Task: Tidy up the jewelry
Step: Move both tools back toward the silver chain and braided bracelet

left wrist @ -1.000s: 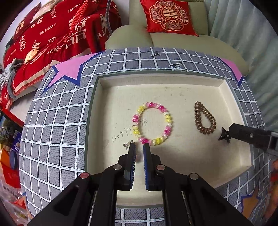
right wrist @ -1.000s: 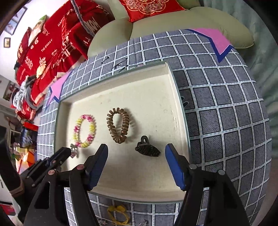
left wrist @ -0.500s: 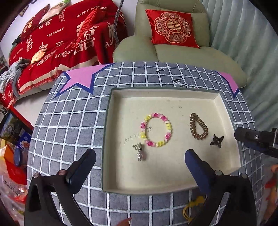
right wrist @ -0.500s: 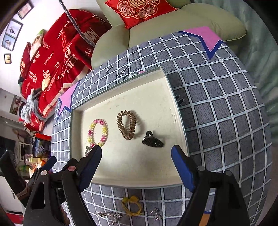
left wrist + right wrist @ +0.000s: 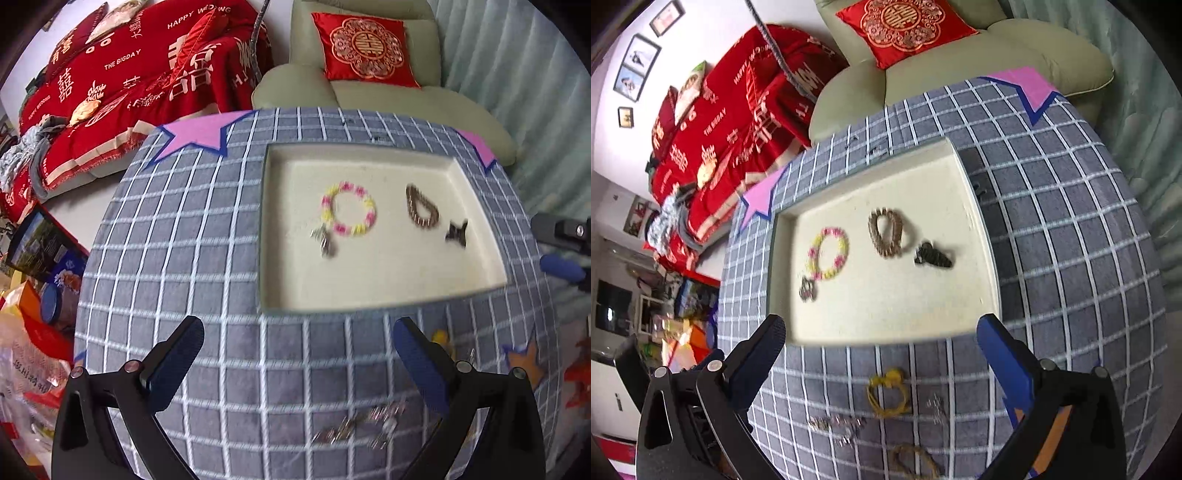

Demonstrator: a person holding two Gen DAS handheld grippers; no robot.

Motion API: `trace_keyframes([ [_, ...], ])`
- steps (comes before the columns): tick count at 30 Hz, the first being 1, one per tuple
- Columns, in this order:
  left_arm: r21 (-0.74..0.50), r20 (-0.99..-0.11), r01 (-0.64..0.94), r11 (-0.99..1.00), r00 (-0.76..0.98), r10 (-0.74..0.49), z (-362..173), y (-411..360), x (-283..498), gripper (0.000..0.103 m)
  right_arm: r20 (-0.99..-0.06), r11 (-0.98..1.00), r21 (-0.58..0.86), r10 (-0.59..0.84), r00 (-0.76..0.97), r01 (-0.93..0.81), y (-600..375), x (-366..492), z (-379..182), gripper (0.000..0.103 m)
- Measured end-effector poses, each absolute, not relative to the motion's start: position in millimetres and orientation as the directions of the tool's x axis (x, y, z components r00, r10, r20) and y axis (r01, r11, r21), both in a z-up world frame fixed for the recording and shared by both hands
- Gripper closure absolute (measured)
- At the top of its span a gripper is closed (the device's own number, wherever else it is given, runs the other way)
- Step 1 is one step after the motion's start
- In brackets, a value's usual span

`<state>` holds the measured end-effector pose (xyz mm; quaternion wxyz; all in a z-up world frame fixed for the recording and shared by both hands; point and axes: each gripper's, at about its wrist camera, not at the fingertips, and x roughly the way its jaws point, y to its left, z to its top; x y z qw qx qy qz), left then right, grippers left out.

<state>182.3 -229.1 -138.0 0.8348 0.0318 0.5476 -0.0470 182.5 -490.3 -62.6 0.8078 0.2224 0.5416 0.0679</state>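
Observation:
A cream tray (image 5: 384, 291) (image 5: 975, 206) sits on the grey checked tablecloth. In it lie a pink-and-yellow bead bracelet (image 5: 349, 214) (image 5: 829, 253), a small silver piece (image 5: 324, 242) (image 5: 808, 288), a brown coil hair tie (image 5: 421, 210) (image 5: 886, 232) and a black hair claw (image 5: 456, 232) (image 5: 932, 255). Loose on the cloth near the front edge are a yellow hair tie (image 5: 888, 395), silver pieces (image 5: 354, 428) (image 5: 836, 424) and a brown bracelet (image 5: 916, 461). My left gripper (image 5: 295, 365) is open and empty above the cloth. My right gripper (image 5: 882, 365) is open and empty.
A pale green sofa with a red cushion (image 5: 365, 48) stands behind the table. A red blanket (image 5: 122, 81) covers a seat at the left. Boxes and bags (image 5: 33, 295) sit on the floor at the left. Pink star patches (image 5: 195, 129) mark the cloth.
My left gripper let go of the silver piece in the tray, opened wide and pulled back over the front cloth. My right gripper also drew back from the tray, staying open.

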Motion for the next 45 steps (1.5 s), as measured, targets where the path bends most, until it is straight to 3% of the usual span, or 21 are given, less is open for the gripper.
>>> trace_keyframes([
  [18,0.052,-0.962,0.218,0.975,0.274,-0.01,-143.4,-193.4,97.1,0.0,-0.947,0.938,0.299,0.269,0.178,0.174,-471.3,86.0,-119.8,0.0],
  [40,0.056,-0.964,0.335,0.94,0.262,-0.036,-172.8,-214.1,105.9,0.0,-0.992,0.987,0.108,0.1,0.079,0.116,-459.4,51.5,-152.2,0.0],
  [45,0.066,-0.963,0.356,0.932,0.266,-0.034,-177.2,-218.4,108.4,0.0,-0.995,0.991,0.086,0.08,0.063,0.105,-455.9,51.5,-162.3,0.006],
])
